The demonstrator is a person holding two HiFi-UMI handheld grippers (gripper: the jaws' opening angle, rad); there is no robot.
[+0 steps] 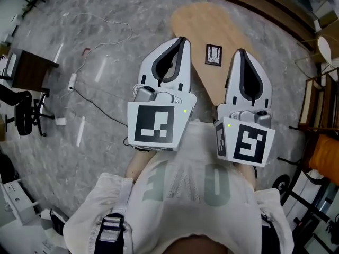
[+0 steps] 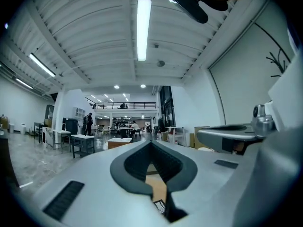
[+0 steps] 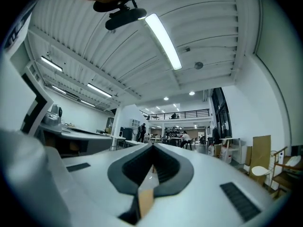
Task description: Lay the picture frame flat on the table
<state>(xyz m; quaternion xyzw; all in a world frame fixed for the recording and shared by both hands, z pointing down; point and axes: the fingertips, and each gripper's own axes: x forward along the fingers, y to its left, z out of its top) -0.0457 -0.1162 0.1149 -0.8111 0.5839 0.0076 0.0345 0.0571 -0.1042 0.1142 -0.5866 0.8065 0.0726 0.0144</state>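
Observation:
A small dark picture frame (image 1: pixel 213 55) stands upright on a light wooden oval table (image 1: pixel 201 23), seen in the head view between the two gripper tips. My left gripper (image 1: pixel 181 39) is held raised near the person's chest. Its jaws are shut with nothing in them, and its tip is left of the frame and apart from it. My right gripper (image 1: pixel 241 51) is also shut and holds nothing, with its tip just right of the frame. In the left gripper view, the left gripper (image 2: pixel 151 143) points level across a hall. A corner of the frame (image 2: pixel 160 205) shows below the jaws.
On the grey marble floor to the left, a white cable runs to a power strip (image 1: pixel 71 81). A dark desk (image 1: pixel 29 67) and an office chair (image 1: pixel 24 115) stand at the far left. Wooden chairs (image 1: pixel 318 115) line the right side. A curved wooden bench (image 1: pixel 265 4) sits beyond the table.

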